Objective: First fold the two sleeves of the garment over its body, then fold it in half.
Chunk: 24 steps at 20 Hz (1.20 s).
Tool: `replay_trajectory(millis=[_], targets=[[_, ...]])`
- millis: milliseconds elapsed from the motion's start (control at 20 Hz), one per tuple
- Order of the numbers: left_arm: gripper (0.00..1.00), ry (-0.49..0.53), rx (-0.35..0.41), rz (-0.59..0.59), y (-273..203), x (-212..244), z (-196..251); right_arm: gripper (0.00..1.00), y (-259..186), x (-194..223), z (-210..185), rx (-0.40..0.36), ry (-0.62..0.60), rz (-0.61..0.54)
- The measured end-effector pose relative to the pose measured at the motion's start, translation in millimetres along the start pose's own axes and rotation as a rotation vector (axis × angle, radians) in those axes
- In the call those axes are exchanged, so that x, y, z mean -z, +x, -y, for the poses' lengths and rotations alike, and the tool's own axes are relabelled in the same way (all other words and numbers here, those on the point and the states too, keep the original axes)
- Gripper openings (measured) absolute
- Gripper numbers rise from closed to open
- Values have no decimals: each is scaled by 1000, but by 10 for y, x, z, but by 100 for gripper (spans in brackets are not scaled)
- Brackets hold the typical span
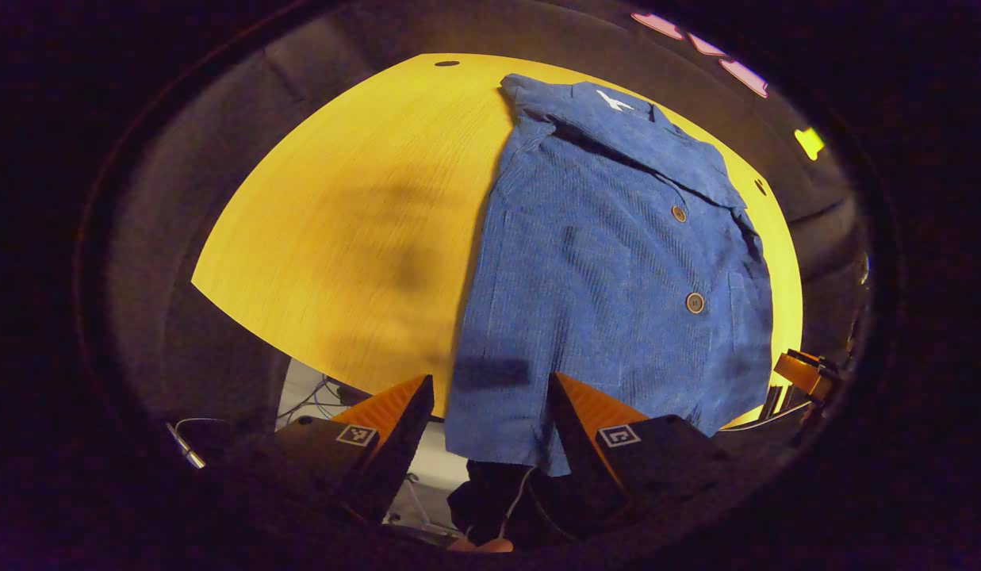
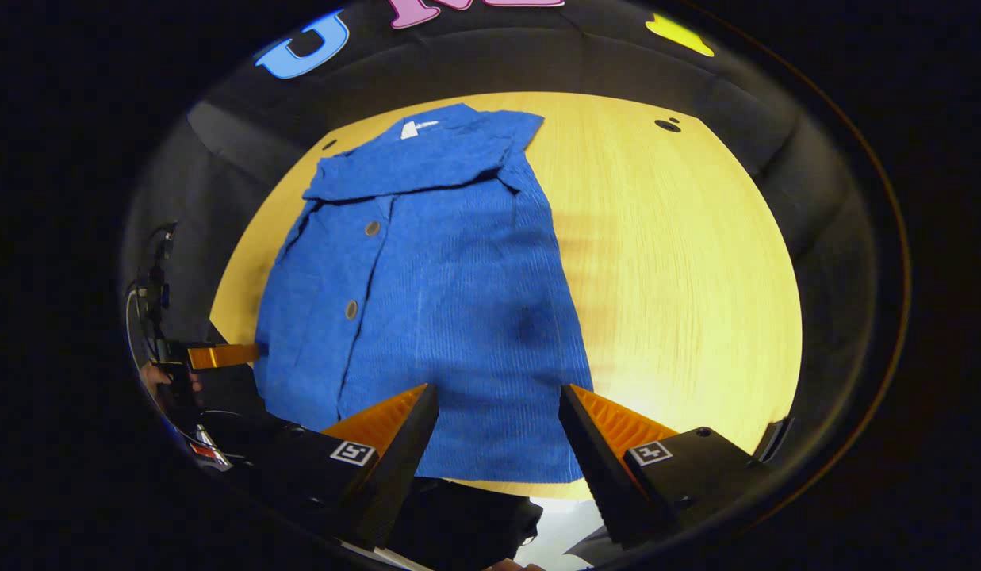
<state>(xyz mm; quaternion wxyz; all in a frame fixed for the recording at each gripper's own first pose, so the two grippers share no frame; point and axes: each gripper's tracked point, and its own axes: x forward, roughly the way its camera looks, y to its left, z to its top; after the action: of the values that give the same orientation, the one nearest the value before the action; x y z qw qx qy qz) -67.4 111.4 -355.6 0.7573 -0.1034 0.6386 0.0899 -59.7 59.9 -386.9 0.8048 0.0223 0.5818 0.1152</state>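
A blue buttoned shirt [image 1: 609, 262] lies flat on the yellow wooden table [image 1: 355, 230], collar at the far end, both sleeves folded in over the body. Its hem hangs slightly over the near table edge. My left gripper [image 1: 490, 388] is open, hovering above the hem's left corner with nothing between its fingers. In the right gripper view the same shirt [image 2: 427, 301] stretches away from me, and my right gripper [image 2: 498, 396] is open over the hem's right part. The left gripper [image 2: 220, 355] shows at the left edge there, and the right gripper [image 1: 803, 373] at the right edge of the left gripper view.
Bare tabletop [image 2: 680, 270] lies on the right of the shirt, with a small round hole [image 2: 667, 124] near the far edge. Cables and floor [image 1: 316, 392] lie below the near table edge. Dark booth cloth surrounds the table.
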Motion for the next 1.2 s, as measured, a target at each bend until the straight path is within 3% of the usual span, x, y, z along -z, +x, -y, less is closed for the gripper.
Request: replay_trajectory(millis=[500,950,1200], targets=[[84,12,-10,-104,149,180,-44,99,195,429,400,161,0,-146],[84,-30,4,-146,186,353,-80,98,298,520,420,158,19,-197],[83,-74,95,-148,240,363,-20,98,316,530,394,153,27,-200]])
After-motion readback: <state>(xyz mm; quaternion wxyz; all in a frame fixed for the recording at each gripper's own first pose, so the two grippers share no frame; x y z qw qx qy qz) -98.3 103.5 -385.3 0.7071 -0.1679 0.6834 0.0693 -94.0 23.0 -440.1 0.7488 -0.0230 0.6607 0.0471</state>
